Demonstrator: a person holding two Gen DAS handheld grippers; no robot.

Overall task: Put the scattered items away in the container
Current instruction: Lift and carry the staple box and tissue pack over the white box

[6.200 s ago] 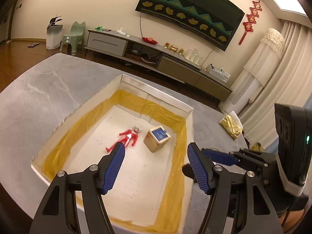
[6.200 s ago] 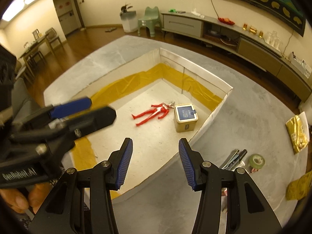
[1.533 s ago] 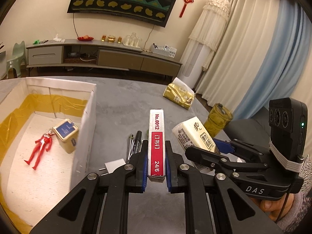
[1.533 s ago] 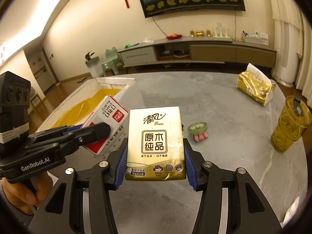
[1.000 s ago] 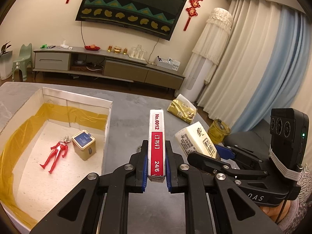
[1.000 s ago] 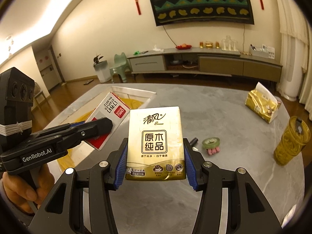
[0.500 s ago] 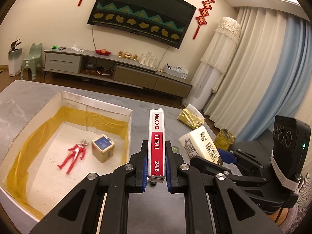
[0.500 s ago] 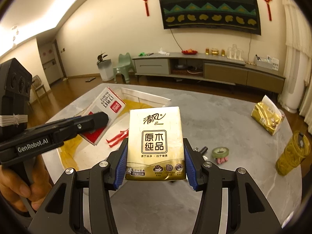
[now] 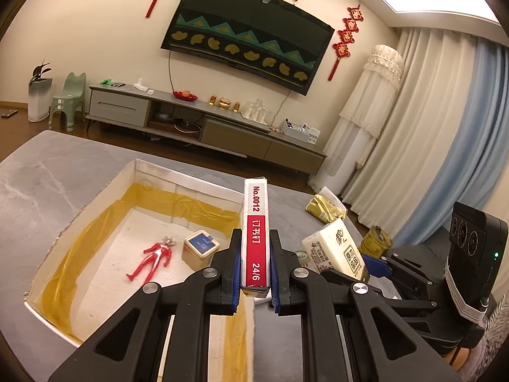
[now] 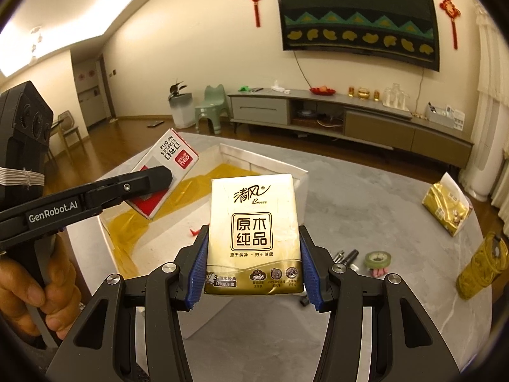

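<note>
My left gripper point(image 9: 254, 265) is shut on a red-and-white staples box point(image 9: 254, 222), held upright above the near right wall of the white container point(image 9: 187, 180) with its yellow lining. Inside lie a red toy figure point(image 9: 152, 260) and a small gold tin point(image 9: 199, 250). My right gripper point(image 10: 251, 265) is shut on a gold-and-white tissue pack point(image 10: 253, 234), raised over the container's near corner point(image 10: 264, 165). In the right wrist view the left gripper point(image 10: 140, 187) carries the staples box point(image 10: 165, 172) over the container's left part. The tissue pack point(image 9: 335, 251) shows to the right in the left wrist view.
On the grey table point(image 10: 366, 191) lie a gold tissue bag point(image 10: 447, 210), a yellow tumbler point(image 10: 480, 265), a green tape roll point(image 10: 377, 258) with something pink beside it, and pens point(image 10: 345, 258). A hand point(image 10: 28, 289) holds the left gripper's handle.
Both grippers, each holding its item, have moved left toward and over the container; the container now fills more of both views.
</note>
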